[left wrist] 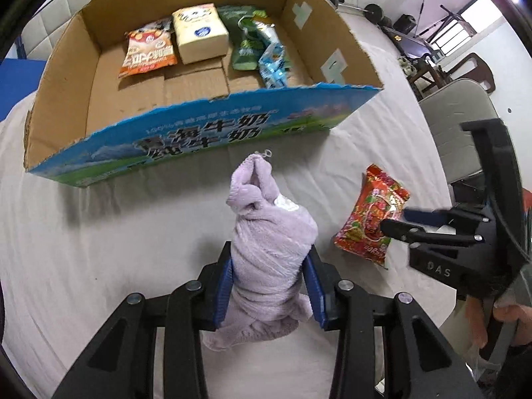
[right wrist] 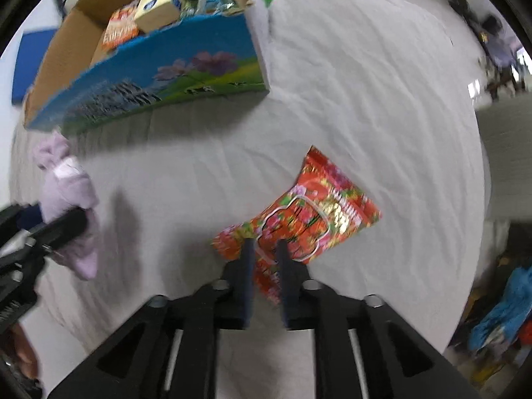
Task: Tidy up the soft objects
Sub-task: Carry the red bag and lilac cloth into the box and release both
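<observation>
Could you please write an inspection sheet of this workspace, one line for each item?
Surface: white wrinkled cloth-covered table, bearing everything.
Job's things: lilac fluffy rolled towel; red-orange printed snack bag; open cardboard box with blue printed front holding an orange snack bag, a cream tissue pack, a green pouch and a light-blue packet.
Clutter: nothing seen.
Grippers: left claw shut on the towel; right claw shut on the red-orange bag's near end.
Cables: nothing seen.
Surroundings: grey chair, dark furniture behind it.
</observation>
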